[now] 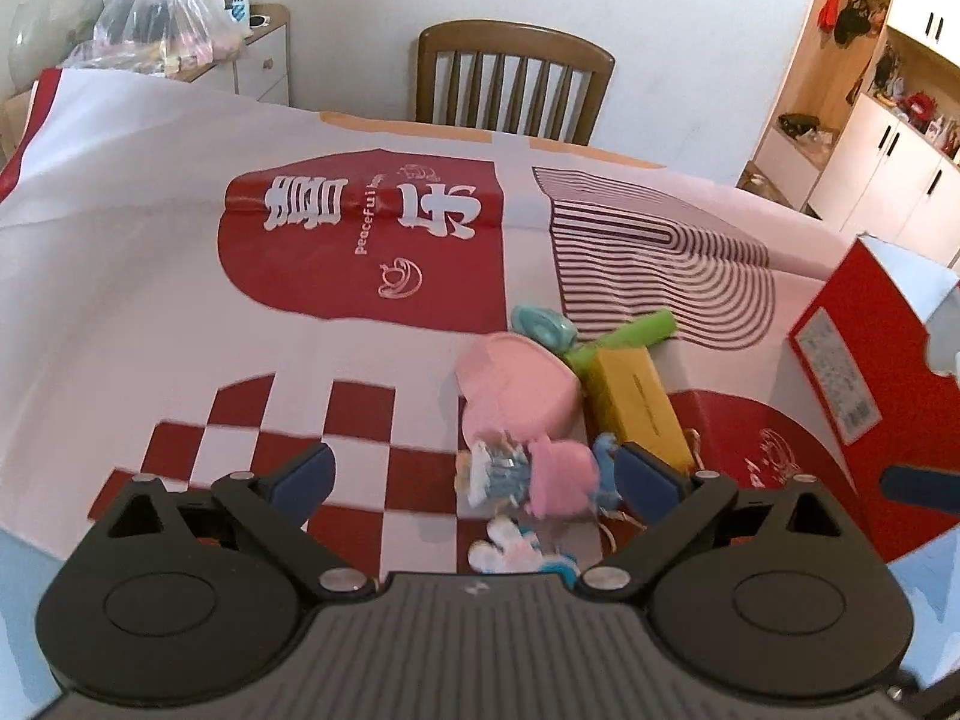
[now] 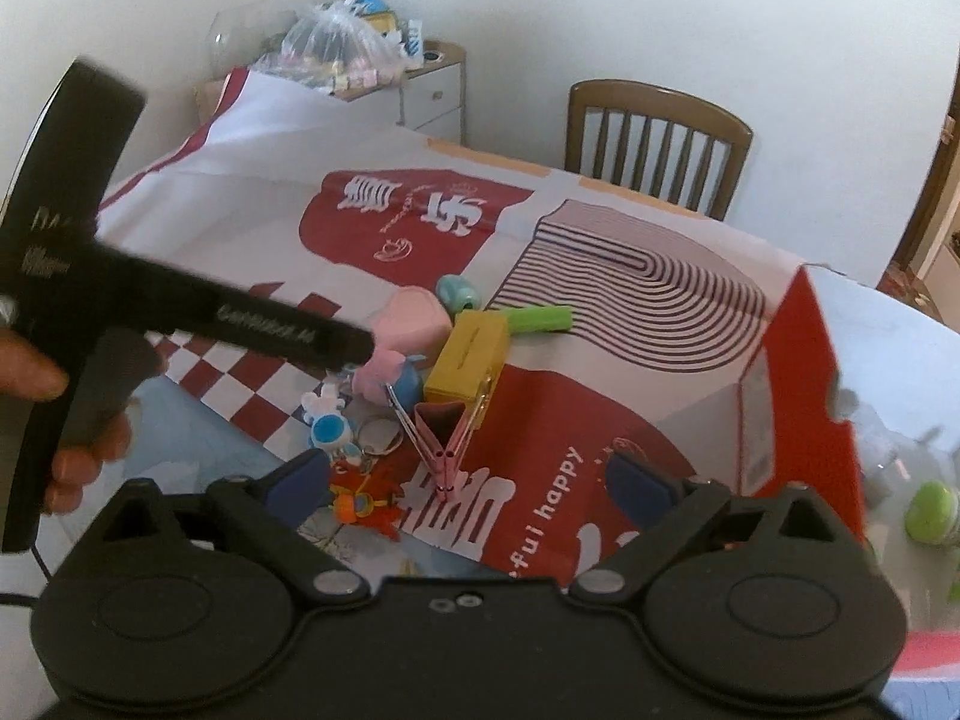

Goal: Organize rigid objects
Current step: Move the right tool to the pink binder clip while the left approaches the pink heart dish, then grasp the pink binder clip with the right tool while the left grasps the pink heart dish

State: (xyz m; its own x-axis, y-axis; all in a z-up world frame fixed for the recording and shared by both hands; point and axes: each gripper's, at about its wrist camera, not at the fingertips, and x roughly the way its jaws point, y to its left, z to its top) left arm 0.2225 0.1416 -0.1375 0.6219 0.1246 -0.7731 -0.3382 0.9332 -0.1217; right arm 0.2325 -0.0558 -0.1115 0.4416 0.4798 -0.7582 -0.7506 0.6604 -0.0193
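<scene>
Plain white walls [image 1: 690,30] back a brown wooden slat-backed chair [image 1: 515,81] pushed to the table's far edge; a small white drawer cabinet [image 1: 264,69] stands left, tall white-and-wood shelving with cupboards [image 1: 888,120] right

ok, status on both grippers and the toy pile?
Left hand-held gripper open, pink figure between its fingers, not pinched. Right hand-held gripper open, empty, over the pink clip. Toy pile loose on the cloth, red box alongside. Nothing blocking.
</scene>
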